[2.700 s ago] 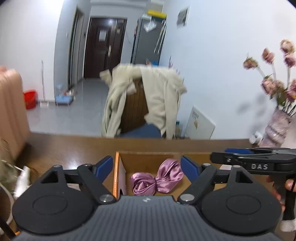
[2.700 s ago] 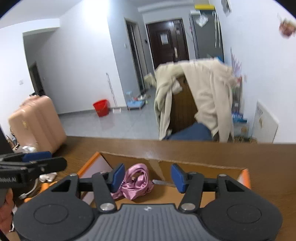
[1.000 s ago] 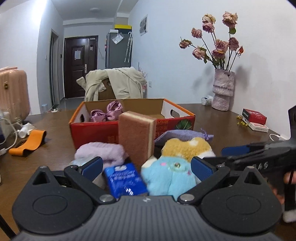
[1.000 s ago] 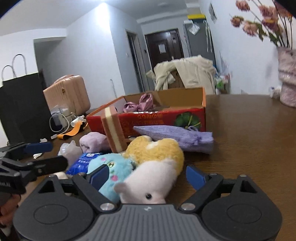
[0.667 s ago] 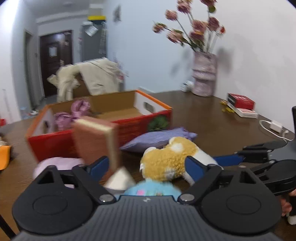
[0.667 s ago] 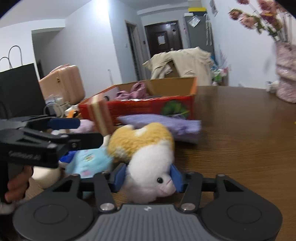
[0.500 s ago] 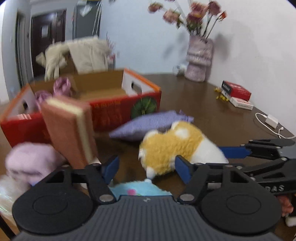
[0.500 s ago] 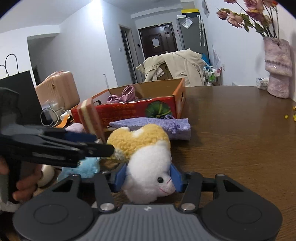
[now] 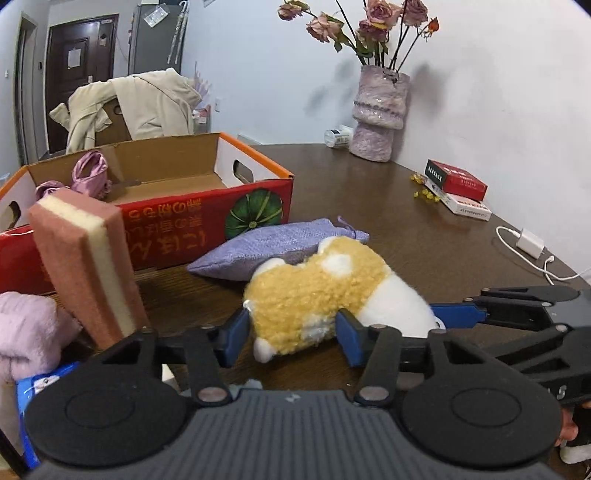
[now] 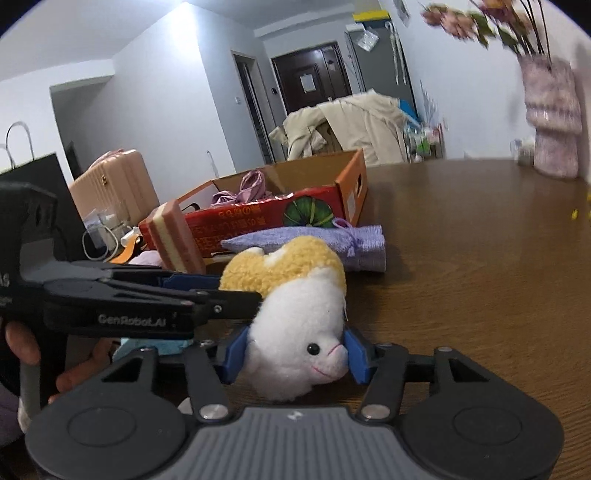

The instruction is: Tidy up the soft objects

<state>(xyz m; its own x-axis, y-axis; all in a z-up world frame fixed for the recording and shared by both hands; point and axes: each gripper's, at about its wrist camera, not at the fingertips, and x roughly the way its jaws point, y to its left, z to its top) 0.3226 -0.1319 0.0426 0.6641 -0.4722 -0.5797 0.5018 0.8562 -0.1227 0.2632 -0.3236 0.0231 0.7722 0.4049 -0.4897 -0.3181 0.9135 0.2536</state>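
plush toy (image 10: 295,332), "genrobot.ai" on left claw (image 10: 236,291)

Sponge (image 9: 83,266) upright, blocks left; table (image 9: 424,236) right bare.

A: Even, cool indoor light; the ceiling (image 10: 207,33) glows brightest in the right wrist view, and soft flower shadows fall on the wall (image 9: 480,92).

B: Fisheye bending and dark corners in both views. The flowers (image 10: 476,22) smear with blur there; the counter (image 9: 424,236) shows faint sheen.
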